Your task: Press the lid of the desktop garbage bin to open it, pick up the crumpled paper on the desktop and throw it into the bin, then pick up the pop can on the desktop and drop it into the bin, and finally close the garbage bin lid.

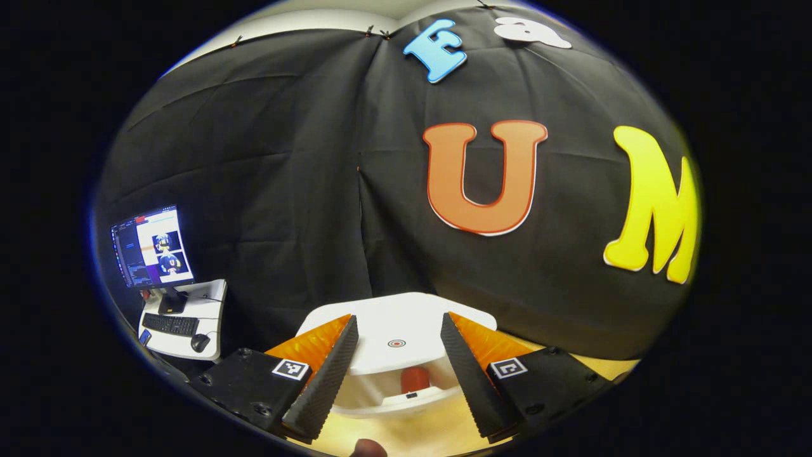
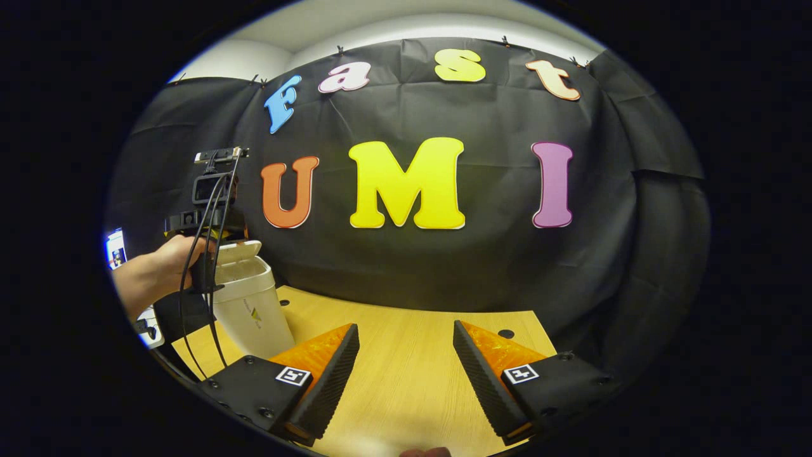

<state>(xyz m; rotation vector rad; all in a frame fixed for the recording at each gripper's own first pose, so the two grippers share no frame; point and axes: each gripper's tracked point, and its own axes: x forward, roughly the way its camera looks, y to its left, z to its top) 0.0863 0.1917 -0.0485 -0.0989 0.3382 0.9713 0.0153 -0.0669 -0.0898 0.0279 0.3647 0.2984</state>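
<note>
In the left gripper view the left hand-held gripper point(image 1: 398, 374) is hovering just above the bin point(image 1: 406, 397), its fingers spread wide with nothing between them; the white lid point(image 1: 406, 330) is standing raised behind the opening, a small red-ringed target mark on its face; inside the bin a red can point(image 1: 413, 379) is showing, partly hidden by the rim; whether crumpled paper is lying in there too cannot be told; the wooden worktop point(image 1: 415, 431) is showing under the bin; off to the left a small side table point(image 1: 209, 304) is carrying a lit monitor point(image 1: 152, 246), a keyboard point(image 1: 170, 324) and a mouse point(image 1: 200, 343).

In the right gripper view the right hand-held gripper point(image 2: 406, 374) is hanging over the middle of the worktop point(image 2: 406, 355), its fingers also standing wide apart and gripping nothing; the bin point(image 2: 250, 304) is sitting near the worktop's left edge, well apart from this gripper, its lid point(image 2: 240, 251) tilted up; a hand point(image 2: 168, 263) is holding the left hand-held gripper point(image 2: 212, 209) right at the bin's top, cables trailing down from it, and its fingertips are hidden there; two small dark holes are showing in the worktop, one beside the bin and one toward the far right corner.
</note>
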